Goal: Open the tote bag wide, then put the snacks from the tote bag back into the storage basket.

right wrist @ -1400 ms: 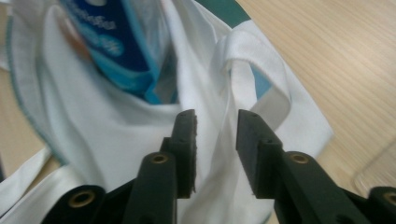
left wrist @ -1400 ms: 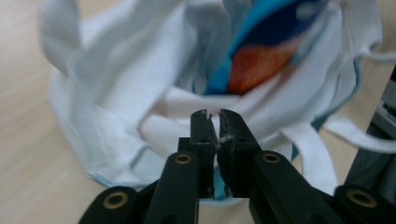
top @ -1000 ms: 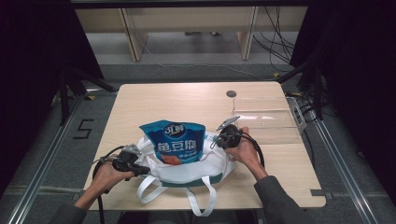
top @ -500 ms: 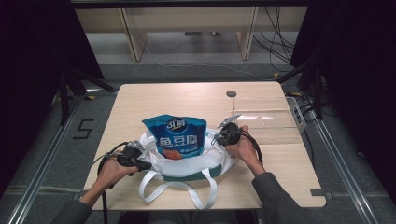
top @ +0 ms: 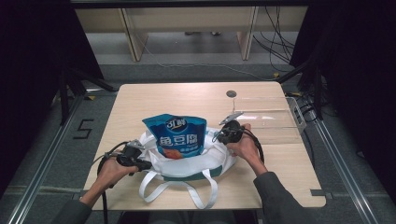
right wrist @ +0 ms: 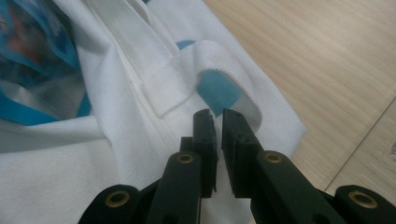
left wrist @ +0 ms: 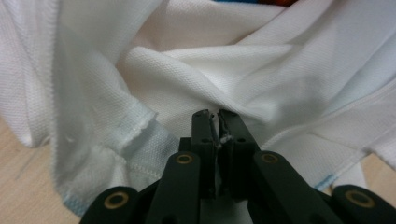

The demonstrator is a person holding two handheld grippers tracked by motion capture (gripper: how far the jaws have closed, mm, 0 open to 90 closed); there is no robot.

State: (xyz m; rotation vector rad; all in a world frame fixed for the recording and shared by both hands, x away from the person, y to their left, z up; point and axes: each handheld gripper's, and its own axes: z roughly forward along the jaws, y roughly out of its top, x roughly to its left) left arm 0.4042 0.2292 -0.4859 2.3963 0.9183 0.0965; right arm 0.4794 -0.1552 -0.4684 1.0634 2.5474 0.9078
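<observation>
high view, where stuff was: white fabric tote bag (top: 187, 163) sat on the near half of the wooden table (top: 187, 98), with a blue snack pouch (top: 179, 137) standing upright in its mouth, so the pouch looked pretty much bagged already

high view, hands: left gripper (top: 142, 164) was at the bag's left edge and right gripper (top: 223, 135) at its right edge, one on each side of the pouch

high view, shapes: the bag was slumped and crumpled around the glossy, flat-faced pouch, and its two long handle straps (top: 196, 191) looped toward the person

left gripper view, jaws: left gripper (left wrist: 216, 114) had just been opening, and its jaws stood only a crack apart. A soft fold of the bag (left wrist: 187, 70) sat right at the tips, with maybe a wisp of white in the gap, but it didn't look clamped

left gripper view, texture: fine pique-like weave, a stitched hem with a light blue edge, and bare wood (left wrist: 18, 177) below

right gripper view, jaws: right gripper (right wrist: 218, 114) had also just been opening. There was a narrow gap with nothing in it, and the tips were just beside a stitched strap loop (right wrist: 187, 70)

right gripper view, materials: matte white cloth (right wrist: 70, 154) against the shiny crinkly pouch (right wrist: 32, 60), and pale grained wood (right wrist: 327, 60)

step, my guess: letting go of the bag's rim after holding it open

next, my guess: back both grippers out cleanly without snagging the cloth or tipping the pouch
</observation>
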